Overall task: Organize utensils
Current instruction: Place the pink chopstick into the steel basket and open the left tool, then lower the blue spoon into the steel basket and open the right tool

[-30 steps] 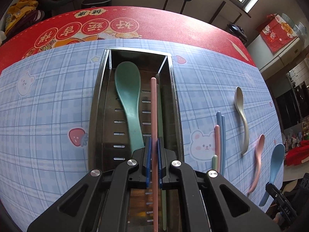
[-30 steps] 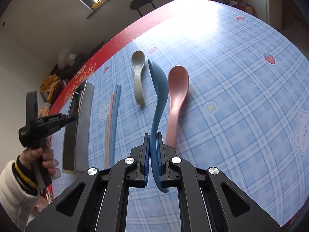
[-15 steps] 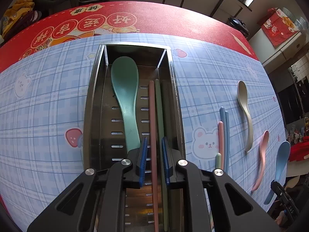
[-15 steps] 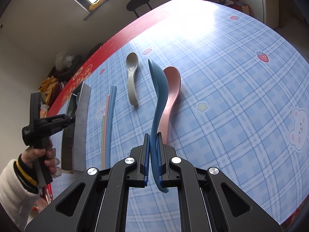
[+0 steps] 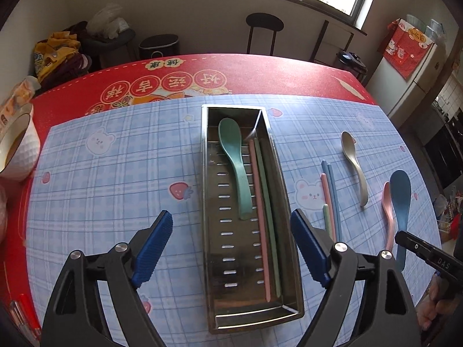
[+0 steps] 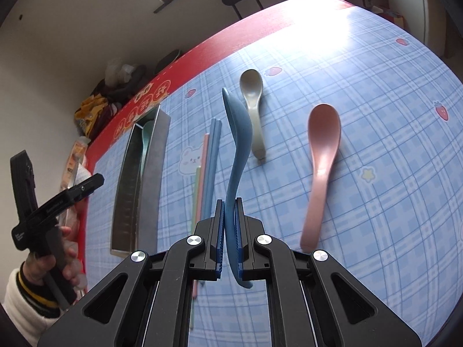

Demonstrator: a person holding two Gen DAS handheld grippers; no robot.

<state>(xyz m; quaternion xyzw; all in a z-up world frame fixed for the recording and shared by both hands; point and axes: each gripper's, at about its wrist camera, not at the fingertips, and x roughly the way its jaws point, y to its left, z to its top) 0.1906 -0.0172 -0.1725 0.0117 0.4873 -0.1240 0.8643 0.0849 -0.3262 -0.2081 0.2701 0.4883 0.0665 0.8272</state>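
Note:
A steel tray [image 5: 207,190] lies lengthwise on the blue checked mat, holding a green spoon [image 5: 234,159], a pink chopstick [image 5: 260,225] and a green chopstick [image 5: 269,219]. My left gripper [image 5: 231,231] hangs above the tray's near half; its jaws are opening wide and nothing is between them. My right gripper [image 6: 230,225] is shut on the handle of a blue spoon [image 6: 237,133], lifted off the mat; the same blue spoon [image 5: 400,199] shows at the right in the left wrist view. A pink spoon [image 6: 321,156], a grey spoon [image 6: 254,107] and loose chopsticks [image 6: 209,162] lie on the mat.
A white bowl [image 5: 17,150] stands at the table's left edge. The red cloth [image 5: 231,69] covers the far side of the table. A stool [image 5: 263,31], bags and a bin stand beyond it. A person's hand [image 6: 52,266] in a white sleeve holds the left gripper's handle.
My left gripper let go of the pink chopstick, which now lies in the tray, then opened wide and pulled up and back. My right gripper carried the blue spoon leftwards, away from the pink spoon.

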